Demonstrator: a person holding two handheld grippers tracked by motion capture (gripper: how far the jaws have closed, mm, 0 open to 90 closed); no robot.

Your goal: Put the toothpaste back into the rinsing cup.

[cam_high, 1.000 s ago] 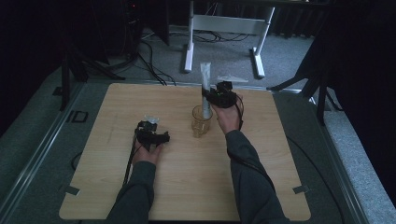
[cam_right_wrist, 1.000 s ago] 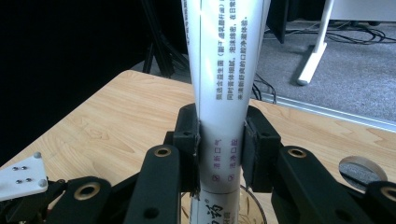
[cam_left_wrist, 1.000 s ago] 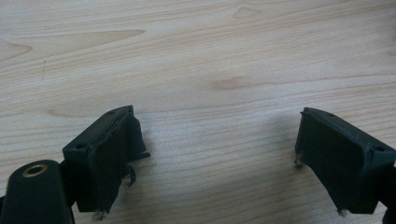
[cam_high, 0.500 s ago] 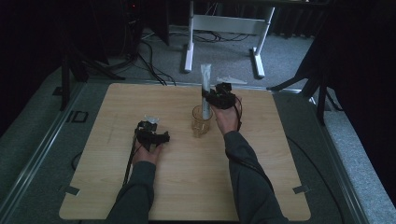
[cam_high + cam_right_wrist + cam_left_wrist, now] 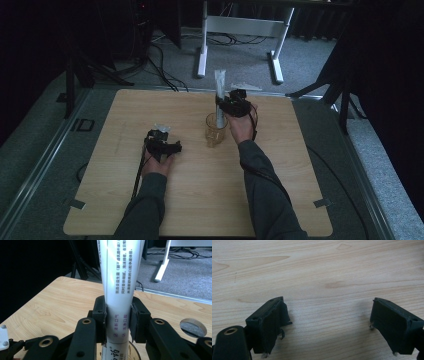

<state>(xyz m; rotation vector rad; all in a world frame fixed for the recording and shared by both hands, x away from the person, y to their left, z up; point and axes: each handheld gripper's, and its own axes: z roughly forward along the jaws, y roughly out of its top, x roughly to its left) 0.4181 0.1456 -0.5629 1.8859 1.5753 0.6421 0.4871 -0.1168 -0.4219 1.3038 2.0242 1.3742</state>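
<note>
Unchanged since earlier: my right gripper (image 5: 117,315) clamps the white tube (image 5: 118,290), upright, lower end in the glass cup (image 5: 216,130). Left gripper (image 5: 328,322) jaws apart.

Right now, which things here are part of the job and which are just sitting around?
In use:
- white tube, upright, clamped in the right gripper
- glass cup, right under the tube
- wooden table

Idle or background:
- left gripper, open over bare wood
- white desk frame and cables on the floor behind
</note>
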